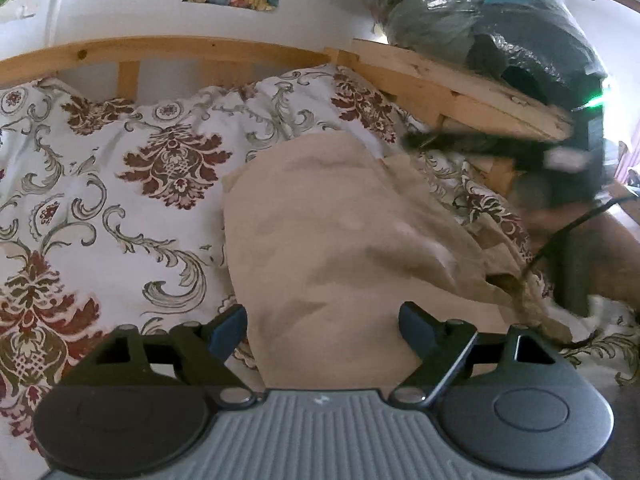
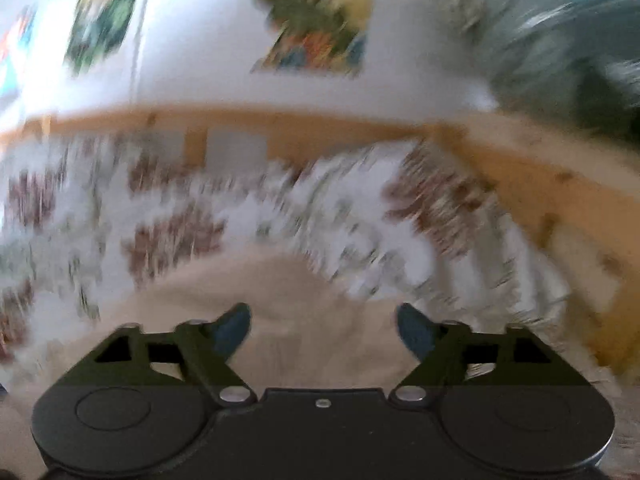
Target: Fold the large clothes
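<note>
Left wrist: soft beige garment [image 1: 320,240] bunched on floral bedspread [image 1: 100,200]

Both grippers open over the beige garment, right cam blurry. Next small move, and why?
Probably lower the left gripper and close on the near edge of the beige garment. Its jaws stand open with the cloth between them, and the garment lies rumpled on the patterned bedspread, not yet folded flat. The right gripper is open too, but its view is motion-blurred, so let it settle first.

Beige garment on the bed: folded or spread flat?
Neither: the beige garment lies bunched and rumpled on the patterned bedspread, with no neat fold visible.
</note>
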### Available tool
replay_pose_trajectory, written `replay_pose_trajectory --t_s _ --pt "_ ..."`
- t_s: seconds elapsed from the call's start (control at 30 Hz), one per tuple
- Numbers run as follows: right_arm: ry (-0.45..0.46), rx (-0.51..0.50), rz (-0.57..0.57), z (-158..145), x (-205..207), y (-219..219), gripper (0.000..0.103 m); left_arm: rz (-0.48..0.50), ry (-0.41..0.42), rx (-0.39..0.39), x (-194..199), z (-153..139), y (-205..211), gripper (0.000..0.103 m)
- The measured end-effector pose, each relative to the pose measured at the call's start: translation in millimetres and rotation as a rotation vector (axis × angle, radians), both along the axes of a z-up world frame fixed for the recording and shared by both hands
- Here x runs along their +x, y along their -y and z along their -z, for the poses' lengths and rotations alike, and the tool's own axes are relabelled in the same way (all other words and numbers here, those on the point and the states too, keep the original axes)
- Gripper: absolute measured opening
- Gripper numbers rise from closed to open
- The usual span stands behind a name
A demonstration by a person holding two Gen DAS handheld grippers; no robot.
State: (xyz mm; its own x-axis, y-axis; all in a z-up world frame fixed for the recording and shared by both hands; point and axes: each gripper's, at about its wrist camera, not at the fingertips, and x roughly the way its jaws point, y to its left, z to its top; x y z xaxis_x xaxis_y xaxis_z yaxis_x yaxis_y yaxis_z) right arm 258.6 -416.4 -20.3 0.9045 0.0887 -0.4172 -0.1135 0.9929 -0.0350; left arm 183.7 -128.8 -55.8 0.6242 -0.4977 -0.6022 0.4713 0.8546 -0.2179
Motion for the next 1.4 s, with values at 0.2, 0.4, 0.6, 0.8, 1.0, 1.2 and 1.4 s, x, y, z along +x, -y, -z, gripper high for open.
replay_pose_trajectory --t_s 0.2,0.4,0.6,0.8,1.0,1.2,1.4 --pt "-0.011 0.303 0.255 -47.6 -66.7 50.8 0.102 -0.007 -0.076 -0.093 2.4 -7.3 -11.0 0.089" --pt "-0.142 0.768 0.445 -26.0 -119.4 94.6 0.102 -0.017 -0.091 -0.13 -3.9 -23.0 -18.3 0.102" --pt "-0.269 0.611 0.46 -8.6 -110.2 72.5 0.102 -0.043 -0.109 -0.11 -3.3 -26.6 -19.1 0.102" --pt "-0.3 0.577 0.442 -0.7 -105.1 67.7 0.072 -0.083 -0.143 -0.116 3.5 -21.4 -24.8 0.102" --pt "-0.359 0.595 0.468 13.0 -94.9 75.7 0.045 -0.103 -0.182 -0.103 9.8 -10.6 -25.6 0.102" --pt "-0.403 0.573 0.486 29.7 -81.5 84.6 0.04 -0.108 -0.212 -0.101 11.2 -6.2 -25.1 0.102" --pt "-0.304 0.479 0.429 17.1 -79.8 77.0 0.005 -0.106 -0.211 -0.11 10.8 -5.3 -23.5 0.102"
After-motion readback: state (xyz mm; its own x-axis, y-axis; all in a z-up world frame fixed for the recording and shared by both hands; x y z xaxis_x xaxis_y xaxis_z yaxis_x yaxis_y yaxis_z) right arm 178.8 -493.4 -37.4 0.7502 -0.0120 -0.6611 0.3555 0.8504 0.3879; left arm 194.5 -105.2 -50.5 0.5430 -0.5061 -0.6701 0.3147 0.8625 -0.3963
